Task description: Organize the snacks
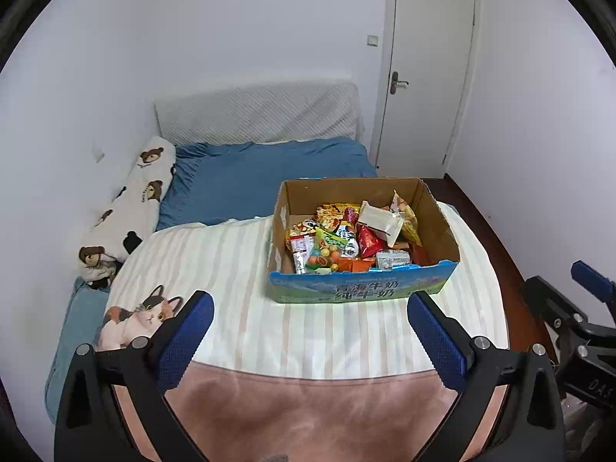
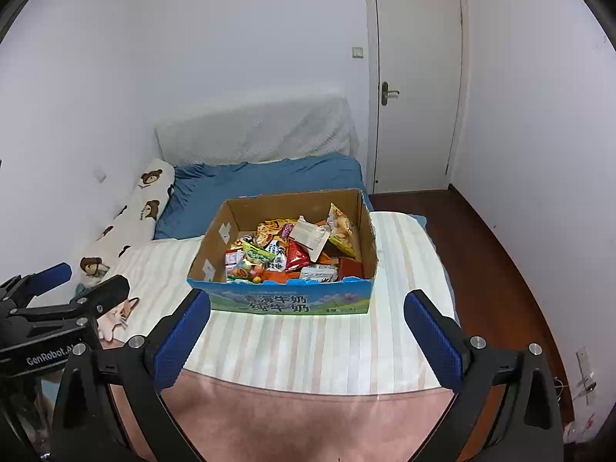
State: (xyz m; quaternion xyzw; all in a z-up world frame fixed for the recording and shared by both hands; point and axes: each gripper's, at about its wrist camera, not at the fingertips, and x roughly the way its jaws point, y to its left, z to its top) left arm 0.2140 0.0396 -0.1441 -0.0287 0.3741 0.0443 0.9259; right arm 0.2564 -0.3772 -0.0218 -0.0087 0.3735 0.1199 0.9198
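Observation:
An open cardboard box (image 1: 358, 288) (image 2: 292, 302) with a blue printed front stands on a striped blanket on the bed. It holds several mixed snack packets (image 1: 346, 238) (image 2: 292, 250), among them a red triangular bag (image 1: 367, 242) and a white pouch (image 1: 379, 219). My left gripper (image 1: 310, 308) is open and empty, held above the blanket just in front of the box. My right gripper (image 2: 308, 308) is open and empty, also just short of the box's front. Each gripper shows at the edge of the other's view.
The striped blanket (image 1: 238, 308) carries a cat print (image 1: 142, 315). A bear-print bolster (image 1: 134, 200) lies along the left wall. A blue sheet (image 1: 269, 177) and grey headboard lie beyond the box. A white door (image 1: 427, 77) and dark wood floor (image 2: 492, 269) are on the right.

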